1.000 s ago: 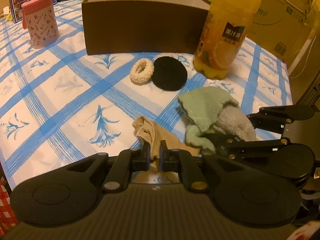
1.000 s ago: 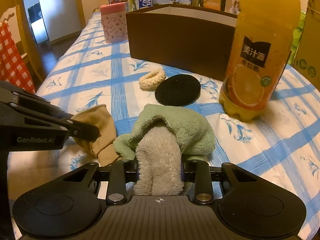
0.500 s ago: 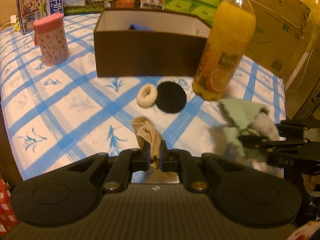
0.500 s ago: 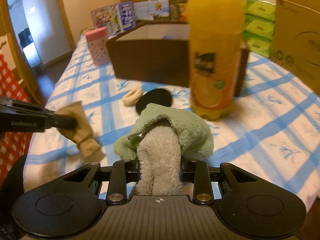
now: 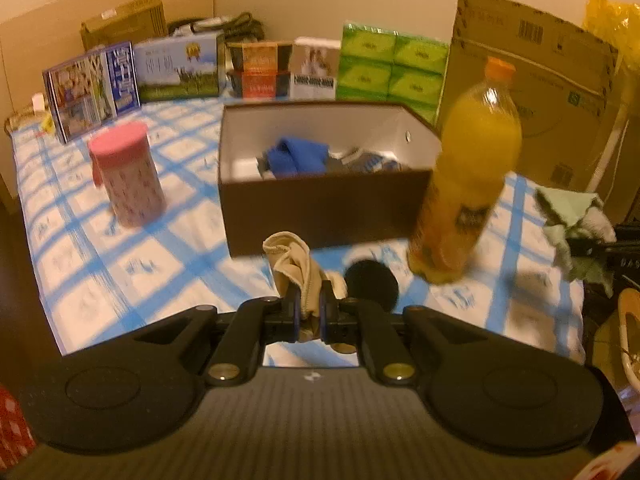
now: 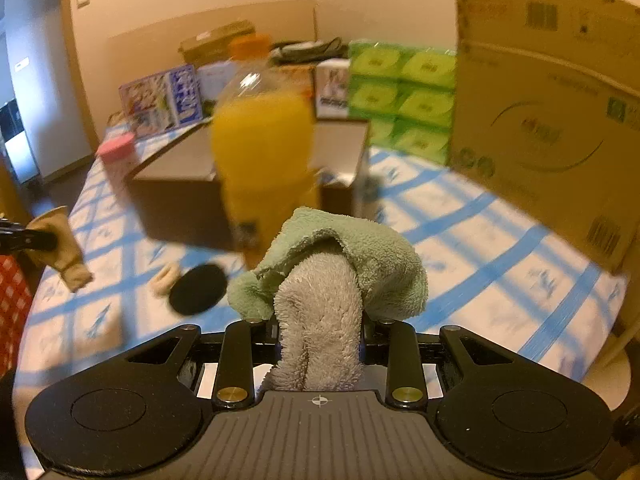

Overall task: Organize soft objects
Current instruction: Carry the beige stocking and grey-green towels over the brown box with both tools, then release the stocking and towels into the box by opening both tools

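I see a table w/ blue-checked cloth; on it a brown box, pink canister to its left, and orange juice bottle at its right front corner. Black round pad lies in front, w/ cream scrunchie just beside it.

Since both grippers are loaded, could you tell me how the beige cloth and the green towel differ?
The beige cloth is thin and smooth; the green towel is thick, fluffy terry with a grey side. The beige cloth is the smaller bundle, and the green towel bulges wider than its gripper. The left gripper holds the beige cloth, the right gripper the green towel. Both are soft and held above the table, outside the brown box.
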The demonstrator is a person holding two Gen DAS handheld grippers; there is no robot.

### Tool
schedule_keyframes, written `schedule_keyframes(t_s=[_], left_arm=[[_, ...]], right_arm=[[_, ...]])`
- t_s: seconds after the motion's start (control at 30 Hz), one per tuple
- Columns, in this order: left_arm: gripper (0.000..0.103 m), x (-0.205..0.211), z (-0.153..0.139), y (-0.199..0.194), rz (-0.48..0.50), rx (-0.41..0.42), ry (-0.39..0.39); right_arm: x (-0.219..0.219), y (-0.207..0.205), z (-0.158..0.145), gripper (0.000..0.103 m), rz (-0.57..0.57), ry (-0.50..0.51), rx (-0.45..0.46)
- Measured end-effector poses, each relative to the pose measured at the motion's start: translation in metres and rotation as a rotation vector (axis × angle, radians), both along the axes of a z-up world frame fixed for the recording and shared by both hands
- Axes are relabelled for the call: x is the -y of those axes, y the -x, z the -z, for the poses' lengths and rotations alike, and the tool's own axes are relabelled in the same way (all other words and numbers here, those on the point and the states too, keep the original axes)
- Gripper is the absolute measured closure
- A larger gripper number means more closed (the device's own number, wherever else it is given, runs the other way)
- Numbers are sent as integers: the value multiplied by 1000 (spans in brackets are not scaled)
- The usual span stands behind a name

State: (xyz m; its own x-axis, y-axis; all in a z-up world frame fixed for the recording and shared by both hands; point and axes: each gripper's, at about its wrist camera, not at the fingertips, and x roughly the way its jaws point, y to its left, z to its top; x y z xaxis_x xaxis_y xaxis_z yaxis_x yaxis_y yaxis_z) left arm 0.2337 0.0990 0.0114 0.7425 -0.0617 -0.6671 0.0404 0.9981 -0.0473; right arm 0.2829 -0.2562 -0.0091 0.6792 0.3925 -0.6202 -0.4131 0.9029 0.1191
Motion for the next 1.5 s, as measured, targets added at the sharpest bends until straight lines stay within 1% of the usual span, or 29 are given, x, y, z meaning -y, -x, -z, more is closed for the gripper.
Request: schedule_keyframes(t_s=[0.1, 0.27, 0.5, 0.67, 0.73, 0.87, 1.0, 1.17, 1.37, 1.43, 1.5], left_arm=[[96, -6, -13, -11, -2, 31, -10], [96, -13, -36, -35, -1, 87, -48], [96, -17, -56, -82, 21, 125, -73], [96, -12, -63, -122, 38, 132, -81], [96, -10, -63, -137, 42, 129, -85], [96, -6, -57, -166, 51, 106, -81], [96, -3, -45, -188, 56, 83, -69], [96, 2, -28, -210, 69, 58, -55], [96, 3, -10, -227, 76, 33, -51], [96, 2, -6, -231, 76, 28, -47], [96, 1, -1, -233, 76, 20, -44]], right_arm=[[11, -18, -12, 72, 10, 7, 37], [20, -54, -30, 72, 1, 20, 97], [12, -106, -45, 72, -70, 7, 152], [2, -142, -47, 72, -150, -5, 184], [-2, -157, -47, 72, -188, -11, 198], [-5, -191, -39, 72, -272, -60, 194], [-13, -221, -26, 72, -346, -88, 169], [-25, -248, -6, 72, -436, -83, 131], [-46, -273, 17, 72, -552, -79, 80], [-51, -281, 23, 66, -579, -92, 52], [-54, -288, 28, 45, -590, -123, 17]])
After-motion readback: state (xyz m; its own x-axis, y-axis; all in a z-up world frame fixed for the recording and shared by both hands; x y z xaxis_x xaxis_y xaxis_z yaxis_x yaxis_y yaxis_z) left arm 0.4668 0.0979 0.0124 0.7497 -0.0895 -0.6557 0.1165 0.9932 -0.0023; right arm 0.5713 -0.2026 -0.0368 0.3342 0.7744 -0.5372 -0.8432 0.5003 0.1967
